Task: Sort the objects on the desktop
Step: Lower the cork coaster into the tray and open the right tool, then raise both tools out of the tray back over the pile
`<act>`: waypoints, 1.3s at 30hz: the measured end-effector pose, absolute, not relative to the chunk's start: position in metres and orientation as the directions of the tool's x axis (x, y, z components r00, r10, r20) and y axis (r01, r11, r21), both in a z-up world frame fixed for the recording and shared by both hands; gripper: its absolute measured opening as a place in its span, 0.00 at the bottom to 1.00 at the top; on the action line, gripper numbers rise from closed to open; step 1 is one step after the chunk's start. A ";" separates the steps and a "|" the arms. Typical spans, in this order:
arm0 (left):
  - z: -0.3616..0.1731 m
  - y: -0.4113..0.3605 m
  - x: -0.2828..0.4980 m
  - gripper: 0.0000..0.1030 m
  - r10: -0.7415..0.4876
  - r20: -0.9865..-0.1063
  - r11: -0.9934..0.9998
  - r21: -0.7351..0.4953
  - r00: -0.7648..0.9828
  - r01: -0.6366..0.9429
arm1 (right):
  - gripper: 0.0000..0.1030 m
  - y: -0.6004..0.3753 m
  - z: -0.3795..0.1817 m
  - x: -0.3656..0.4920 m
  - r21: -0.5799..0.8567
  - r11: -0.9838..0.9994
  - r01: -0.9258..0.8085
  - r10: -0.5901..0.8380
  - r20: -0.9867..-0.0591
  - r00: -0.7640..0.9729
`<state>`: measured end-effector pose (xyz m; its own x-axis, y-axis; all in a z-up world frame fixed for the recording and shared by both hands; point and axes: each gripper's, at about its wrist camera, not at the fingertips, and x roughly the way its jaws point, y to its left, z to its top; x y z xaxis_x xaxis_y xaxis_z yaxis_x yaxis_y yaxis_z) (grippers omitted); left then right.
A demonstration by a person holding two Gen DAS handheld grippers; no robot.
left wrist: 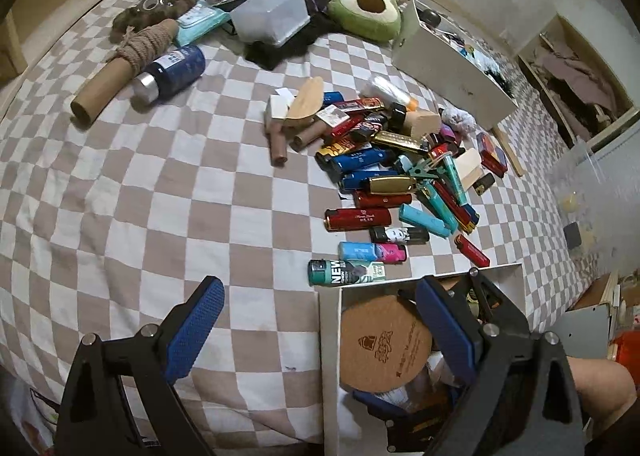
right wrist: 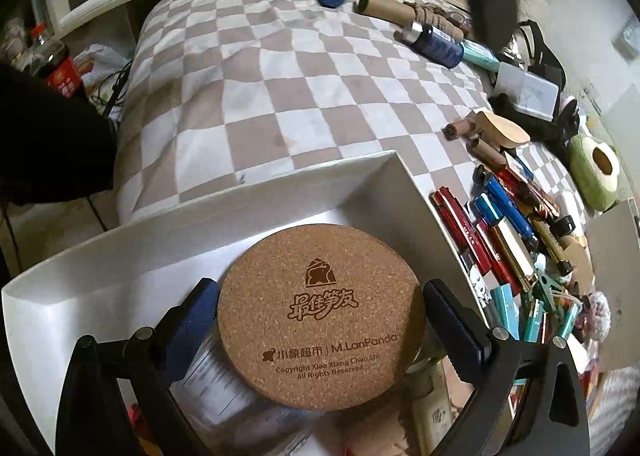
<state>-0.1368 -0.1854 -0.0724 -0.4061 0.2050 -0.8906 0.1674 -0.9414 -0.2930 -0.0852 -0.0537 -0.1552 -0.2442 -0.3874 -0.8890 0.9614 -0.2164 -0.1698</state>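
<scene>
A round cork coaster (right wrist: 320,320) with printed lettering sits between the blue pads of my right gripper (right wrist: 320,330), which is shut on its edges. It hangs over an open white box (right wrist: 280,191) holding papers and small items. In the left wrist view the coaster (left wrist: 380,340) shows inside that box (left wrist: 380,283). My left gripper (left wrist: 320,328) is open and empty above the checkered bedspread (left wrist: 160,195), its right finger (left wrist: 444,332) overlapping the box. A pile of several lighters (left wrist: 392,175) lies just beyond the box, also seen to the right of it (right wrist: 512,232).
A blue bottle (left wrist: 172,71), a rope-wrapped cardboard tube (left wrist: 112,75), a translucent plastic box (left wrist: 272,15) and an avocado plush (left wrist: 366,7) lie at the far side. A second white box (left wrist: 452,63) stands back right. A soda bottle (right wrist: 60,71) stands on the floor beside the bed.
</scene>
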 end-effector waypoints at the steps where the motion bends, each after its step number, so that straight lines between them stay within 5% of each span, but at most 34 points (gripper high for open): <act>1: -0.073 -0.186 -0.136 0.94 0.205 -0.891 -0.941 -0.294 -0.405 0.170 | 0.98 -0.054 -0.156 -0.087 -0.158 -0.222 0.962 -0.392 -0.889 -0.237; 24: -0.066 -0.174 -0.131 0.95 0.232 -0.880 -0.933 -0.322 -0.415 0.161 | 1.00 -0.033 -0.129 -0.085 -0.142 -0.254 0.957 -0.433 -0.868 -0.243; 39: -0.047 -0.150 -0.118 1.00 0.193 -0.862 -0.952 -0.280 -0.469 0.122 | 1.00 0.048 -0.051 -0.050 -0.055 -0.344 0.937 -0.535 -0.809 -0.244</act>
